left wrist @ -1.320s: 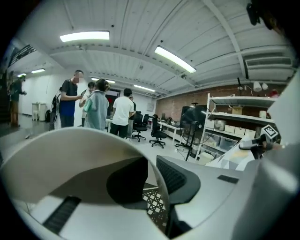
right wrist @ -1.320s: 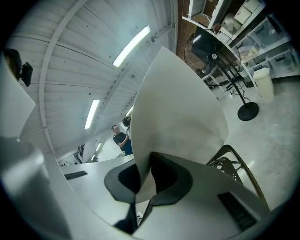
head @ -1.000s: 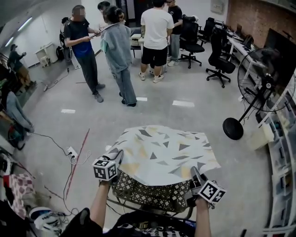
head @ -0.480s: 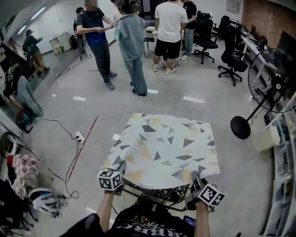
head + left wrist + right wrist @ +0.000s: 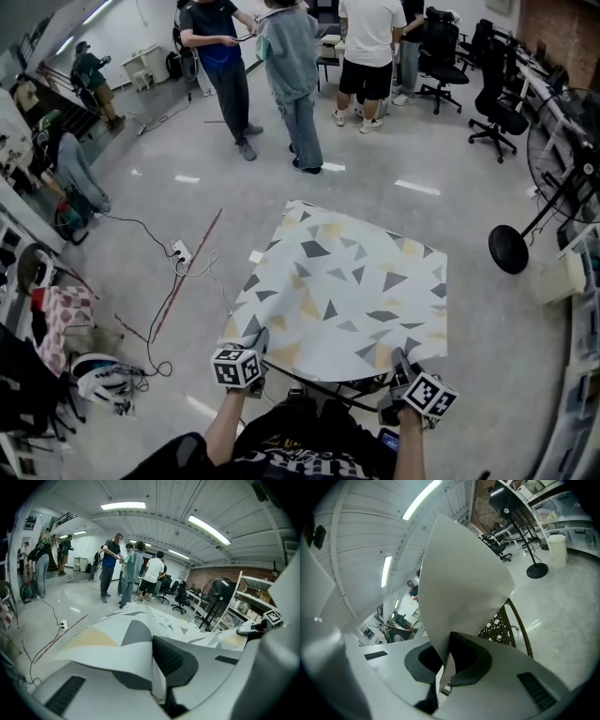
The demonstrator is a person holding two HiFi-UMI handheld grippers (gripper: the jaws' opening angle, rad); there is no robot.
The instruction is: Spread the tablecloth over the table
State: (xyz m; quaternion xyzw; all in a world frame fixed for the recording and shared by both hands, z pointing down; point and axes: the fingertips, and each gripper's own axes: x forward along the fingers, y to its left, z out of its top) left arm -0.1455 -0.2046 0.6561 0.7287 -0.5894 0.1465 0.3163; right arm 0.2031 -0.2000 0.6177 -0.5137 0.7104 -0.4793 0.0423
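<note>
Closest in, at the bottom of the head view: left hand-held gripper [image 5: 255, 342], just squeezed the last bit shut, now pinching the near left corner of the tablecloth [image 5: 347, 291], with the cloth folded right between its pads. Beside it, right hand-held gripper [image 5: 397, 364], also clamped tight, on the near right corner, with cloth sticking up out of its grip. Between the two, only a thin dark strip of the table [image 5: 323, 394] peeking out under the near edge. A second ago, lots of woven table side on show and the cloth bunched up short; now pulled out flat and wide, stretched away from the body, covering almost the whole top. Looks nearly done, then: probably just needs setting down evenly and letting go. Could slide off to one side if tugged harder at one corner. Farther out, bare floor [image 5: 169, 216], a standing fan [image 5: 562, 178] on the right, and people [image 5: 300, 75] talking at the back, well apart from the table
</note>
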